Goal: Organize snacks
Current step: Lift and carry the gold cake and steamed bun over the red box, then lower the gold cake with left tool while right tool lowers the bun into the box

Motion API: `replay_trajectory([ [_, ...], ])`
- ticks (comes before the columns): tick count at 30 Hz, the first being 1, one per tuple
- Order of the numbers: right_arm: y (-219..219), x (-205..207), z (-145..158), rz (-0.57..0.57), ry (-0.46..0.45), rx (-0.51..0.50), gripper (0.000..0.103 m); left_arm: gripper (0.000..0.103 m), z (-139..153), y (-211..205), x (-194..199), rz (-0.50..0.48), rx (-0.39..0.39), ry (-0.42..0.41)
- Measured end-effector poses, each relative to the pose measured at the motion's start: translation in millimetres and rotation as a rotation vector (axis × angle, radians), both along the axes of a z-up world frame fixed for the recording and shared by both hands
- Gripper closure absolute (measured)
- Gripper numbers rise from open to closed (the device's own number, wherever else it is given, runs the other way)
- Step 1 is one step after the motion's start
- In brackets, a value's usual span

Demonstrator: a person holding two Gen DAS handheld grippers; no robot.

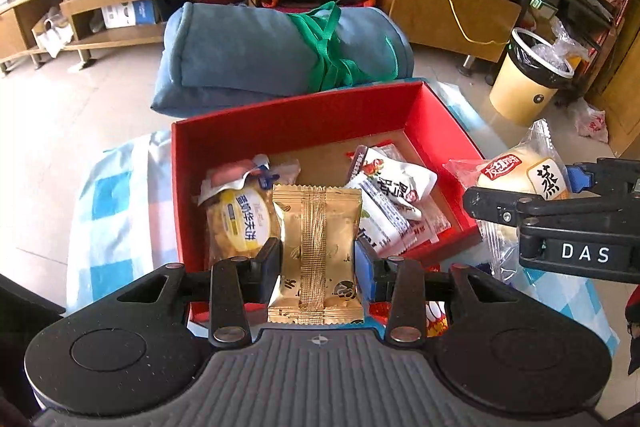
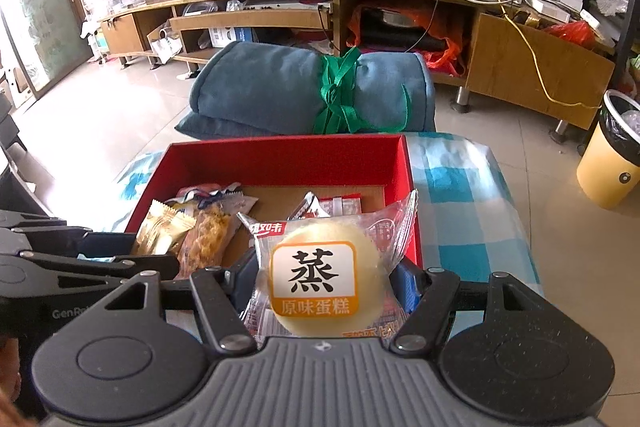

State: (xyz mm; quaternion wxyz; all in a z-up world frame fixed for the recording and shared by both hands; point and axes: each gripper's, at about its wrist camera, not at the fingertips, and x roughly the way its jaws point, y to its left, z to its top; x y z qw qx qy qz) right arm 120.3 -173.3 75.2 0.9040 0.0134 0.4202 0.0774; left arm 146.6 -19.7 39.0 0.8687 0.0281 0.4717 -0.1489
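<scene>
Gold packet [image 1: 316, 251] in tilted left hand-held gripper [image 1: 318, 259] above red box [image 1: 288, 123].

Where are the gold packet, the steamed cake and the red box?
gold packet [image 1: 316, 247]: left wrist view, middle of its ribbed seam.
steamed cake [image 2: 316, 277]: right wrist view, on its orange label.
red box [image 1: 288, 125]: left wrist view, inside of its far wall.

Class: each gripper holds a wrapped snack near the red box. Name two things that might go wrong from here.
1. The right gripper squeezes the soft cake through its wrapper; a firm grip may squash it.
2. The left gripper pinches the gold packet over the red box, close to the right one; the two may bump, and a slick wrapper could slip.
</scene>
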Motion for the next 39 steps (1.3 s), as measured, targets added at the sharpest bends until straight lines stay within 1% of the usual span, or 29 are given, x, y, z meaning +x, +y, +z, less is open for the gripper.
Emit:
replay_trajectory([
  [10,-1,14,1,-0.011,-0.009,0.002,0.042,0.055,6,-5,15,0.005,0.013,-0.024],
  [15,-3,27,0,-0.025,-0.006,-0.002,0.042,0.055,3,-5,26,0.022,0.024,-0.023],
  [29,-5,67,-31,-0.036,0.056,-0.029,0.042,0.055,-19,-9,57,0.064,0.076,0.006],
  [39,-5,82,-48,-0.046,0.095,-0.041,0.041,0.054,-31,-13,68,0.068,0.097,0.029],
])
